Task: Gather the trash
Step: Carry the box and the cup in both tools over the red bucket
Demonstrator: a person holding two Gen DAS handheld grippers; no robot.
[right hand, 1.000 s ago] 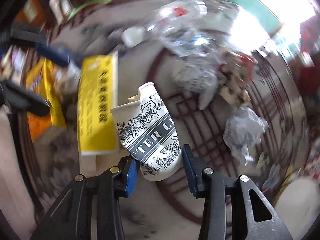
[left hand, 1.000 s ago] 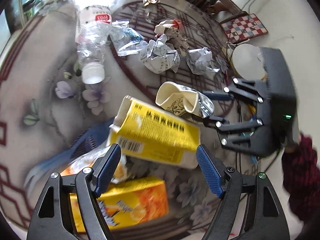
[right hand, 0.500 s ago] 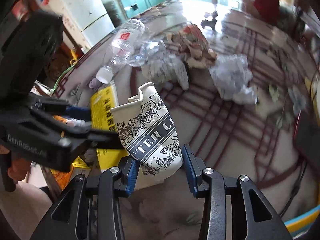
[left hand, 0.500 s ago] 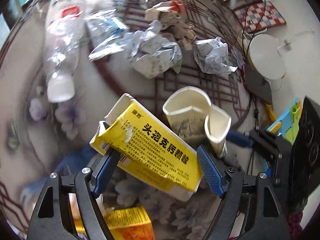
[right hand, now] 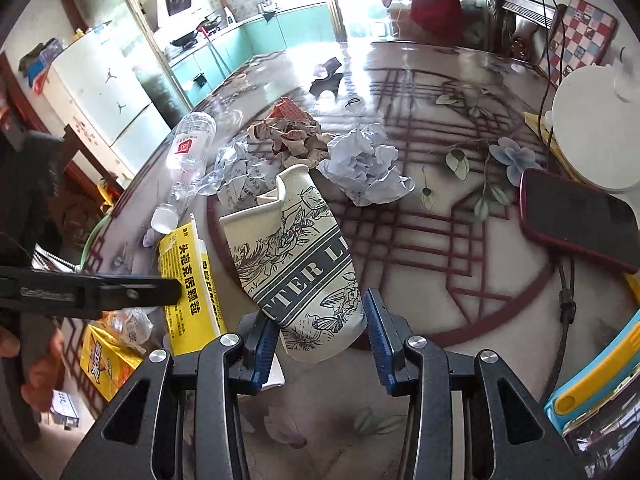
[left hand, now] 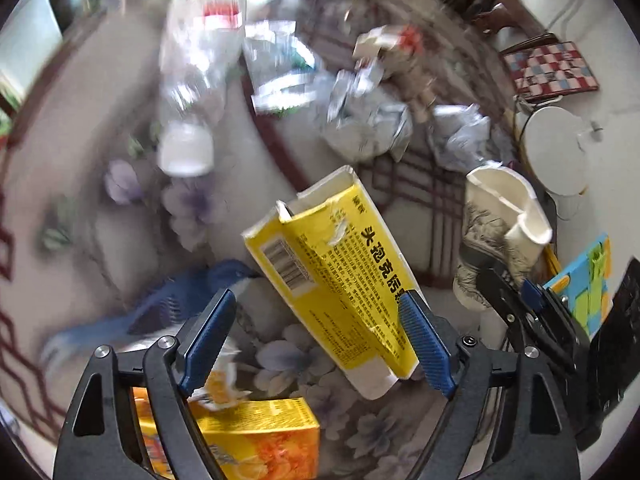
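**Colours and patterns on the table**

The paper cup (right hand: 296, 264) is cream-white with grey-black botanical line art and a dark band carrying pale lettering. At its 9 o'clock lies the medicine box (right hand: 192, 280), bright yellow with black characters, a white edge and a barcode (left hand: 286, 266). The juice carton (left hand: 256, 436) at 6 o'clock in the left wrist view is orange and yellow. The crumpled paper (right hand: 366, 164) at 12 o'clock of the cup is pale blue-white. The bottle (right hand: 188, 156) is clear with a red-and-white label and a white cap. The tabletop (right hand: 440, 240) is glossy beige-grey with maroon lattice lines and lilac flowers. The phone (right hand: 576, 220) is black, red-edged. The gripper pads (right hand: 376, 340) are blue on black frames.
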